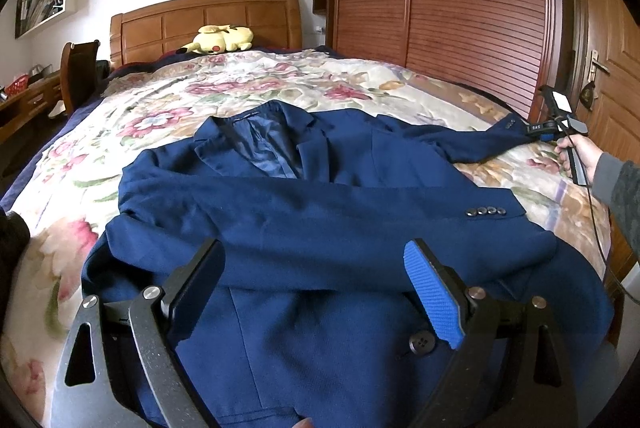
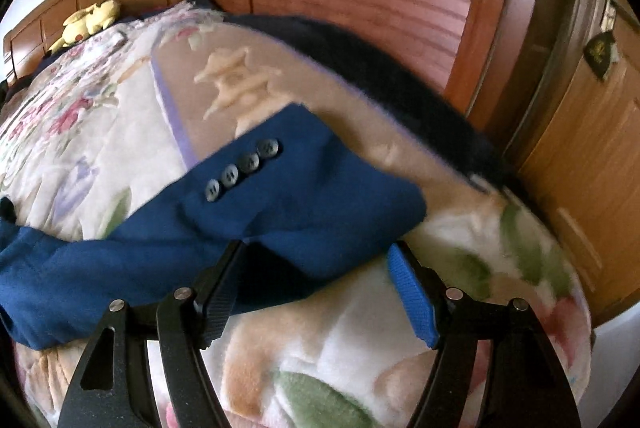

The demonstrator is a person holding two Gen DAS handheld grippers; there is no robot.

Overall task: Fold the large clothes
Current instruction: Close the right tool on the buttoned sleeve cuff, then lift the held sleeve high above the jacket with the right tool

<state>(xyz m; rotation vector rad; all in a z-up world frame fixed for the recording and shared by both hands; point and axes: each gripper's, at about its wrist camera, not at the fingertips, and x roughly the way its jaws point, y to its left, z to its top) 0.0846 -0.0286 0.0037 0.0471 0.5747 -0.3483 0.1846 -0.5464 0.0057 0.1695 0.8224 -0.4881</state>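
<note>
A navy blue suit jacket [image 1: 320,212] lies face up on the bed, its one sleeve folded across the chest with cuff buttons [image 1: 484,211]. My left gripper [image 1: 316,260] is open above the jacket's lower front, holding nothing. The other sleeve [image 1: 480,140] stretches out to the right. In the right wrist view its cuff [image 2: 304,196] with several buttons lies just beyond my right gripper [image 2: 316,252], which is open with the cuff edge between its fingers. The right gripper also shows in the left wrist view [image 1: 536,130], held by a hand at the sleeve end.
The bed has a floral blanket [image 1: 240,84] and a wooden headboard [image 1: 208,16] with a yellow plush toy [image 1: 218,38]. A wooden wardrobe [image 1: 440,0] and door [image 2: 580,116] stand close on the right. A desk and chair [image 1: 76,76] are at the left.
</note>
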